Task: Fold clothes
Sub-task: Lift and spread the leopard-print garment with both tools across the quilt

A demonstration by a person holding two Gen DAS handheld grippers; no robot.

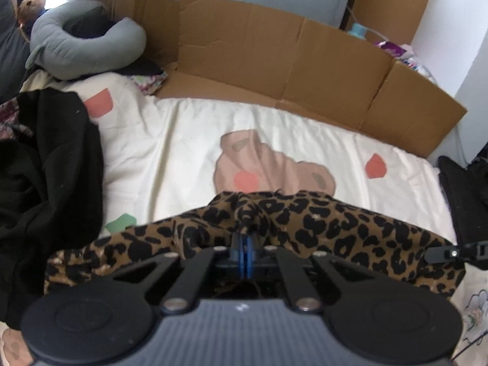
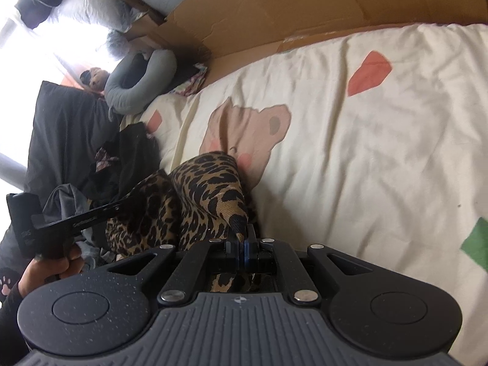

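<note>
A leopard-print garment (image 1: pixel 320 225) lies stretched across the near part of a cream bedsheet (image 1: pixel 189 140) printed with a bear. My left gripper (image 1: pixel 245 241) is shut on a bunched fold of this garment near its middle edge. In the right wrist view the same leopard-print garment (image 2: pixel 201 195) rises in a ridge, and my right gripper (image 2: pixel 242 239) is shut on a pinched corner of it. The left gripper's arm (image 2: pixel 79 219) and the hand holding it (image 2: pixel 48 268) show at the left of the right wrist view. The right gripper's tip (image 1: pixel 454 251) shows at the right edge of the left wrist view.
A pile of black clothes (image 1: pixel 45 183) lies at the left of the bed. A grey U-shaped pillow (image 1: pixel 82 45) sits at the far left corner. Flattened cardboard (image 1: pixel 305 61) stands along the far side. Dark items (image 1: pixel 469 201) sit at the right edge.
</note>
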